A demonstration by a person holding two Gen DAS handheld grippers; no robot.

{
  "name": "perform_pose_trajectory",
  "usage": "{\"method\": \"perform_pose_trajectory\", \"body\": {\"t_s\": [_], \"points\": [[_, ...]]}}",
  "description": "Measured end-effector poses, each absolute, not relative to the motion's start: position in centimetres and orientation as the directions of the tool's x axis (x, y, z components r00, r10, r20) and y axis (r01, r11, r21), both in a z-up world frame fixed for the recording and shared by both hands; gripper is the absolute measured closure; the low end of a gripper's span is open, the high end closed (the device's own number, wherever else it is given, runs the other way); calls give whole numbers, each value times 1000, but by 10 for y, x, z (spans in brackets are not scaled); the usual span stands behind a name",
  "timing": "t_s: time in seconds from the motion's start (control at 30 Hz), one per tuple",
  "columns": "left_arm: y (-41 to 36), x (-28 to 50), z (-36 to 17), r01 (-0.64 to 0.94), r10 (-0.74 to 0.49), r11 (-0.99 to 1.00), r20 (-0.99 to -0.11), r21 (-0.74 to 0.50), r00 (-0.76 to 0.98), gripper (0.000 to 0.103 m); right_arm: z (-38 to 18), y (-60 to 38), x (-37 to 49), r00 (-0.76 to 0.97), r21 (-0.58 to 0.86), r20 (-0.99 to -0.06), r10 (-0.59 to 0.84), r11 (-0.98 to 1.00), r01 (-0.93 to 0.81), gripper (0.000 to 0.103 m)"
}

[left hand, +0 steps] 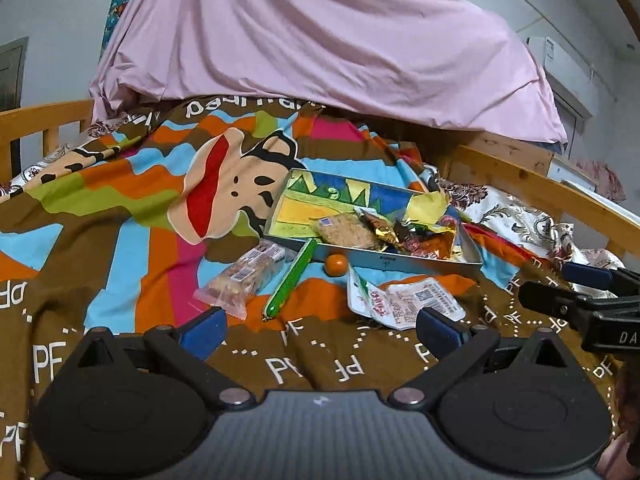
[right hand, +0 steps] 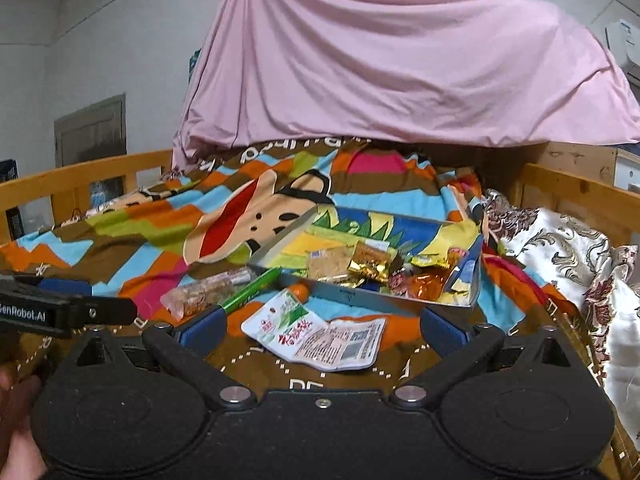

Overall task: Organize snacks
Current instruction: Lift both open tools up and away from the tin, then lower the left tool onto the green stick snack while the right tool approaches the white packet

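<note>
Both grippers, left & right, hung spread & empty over loose snacks: white pouch, green stick, nut bar, prob. bound for tin tray w/ other snacks.

the green stick pack has its near end hidden behind the right gripper's left finger. the small orange fruit is partly covered by the white pouch, whose print is too small to read. the tray's wrappers overlap into a heap that cannot be sorted out. the left gripper is cut off by the picture's left edge.
</note>
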State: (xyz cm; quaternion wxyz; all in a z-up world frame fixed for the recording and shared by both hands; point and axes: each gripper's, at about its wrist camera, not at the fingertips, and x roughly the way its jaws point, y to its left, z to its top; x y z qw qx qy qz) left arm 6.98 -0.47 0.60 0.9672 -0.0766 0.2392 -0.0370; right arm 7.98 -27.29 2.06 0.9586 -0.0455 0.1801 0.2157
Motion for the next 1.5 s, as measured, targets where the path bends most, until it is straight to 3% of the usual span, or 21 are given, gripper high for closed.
{"method": "perform_pose_trajectory", "body": {"t_s": [0.53, 0.9, 1.5], "points": [[23, 115, -2, 39, -117, 985, -483, -169, 868, 0, -6, -241, 96, 793, -111, -484, 370, 873, -475, 1], [17, 154, -18, 124, -184, 981, -506, -151, 842, 0, -43, -208, 111, 853, -467, -465, 238, 753, -464, 1], [15, 203, -48, 191, -275, 960, -563, -205, 779, 0, -62, -221, 161, 775, -247, -580, 253, 851, -463, 1]]}}
